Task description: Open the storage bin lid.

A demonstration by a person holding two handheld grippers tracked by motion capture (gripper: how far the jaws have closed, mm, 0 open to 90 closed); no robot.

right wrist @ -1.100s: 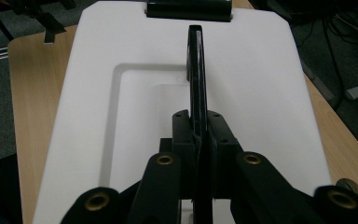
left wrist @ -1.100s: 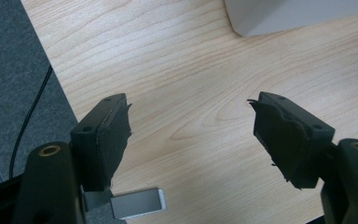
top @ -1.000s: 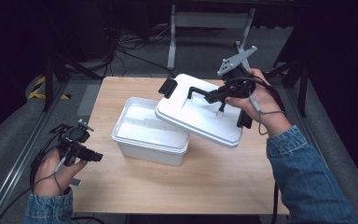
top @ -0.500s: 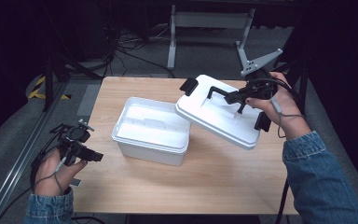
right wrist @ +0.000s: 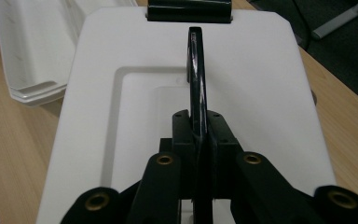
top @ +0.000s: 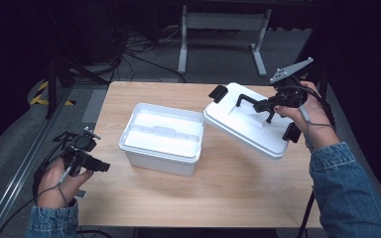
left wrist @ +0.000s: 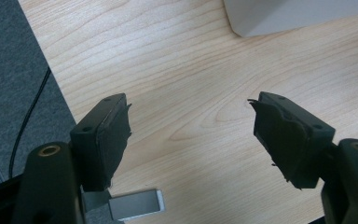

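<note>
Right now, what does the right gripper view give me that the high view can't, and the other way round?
Right gripper view alone: the right hand-held gripper seen from behind, jaws shut on the lid's black handle, which runs straight ahead to the black latch.

High view alone: the whole open white box on the wooden table, the lid held tilted to the box's right, and the left hand-held gripper by the table's left edge.

Both: lid, handle, latch, box rim and table.
</note>
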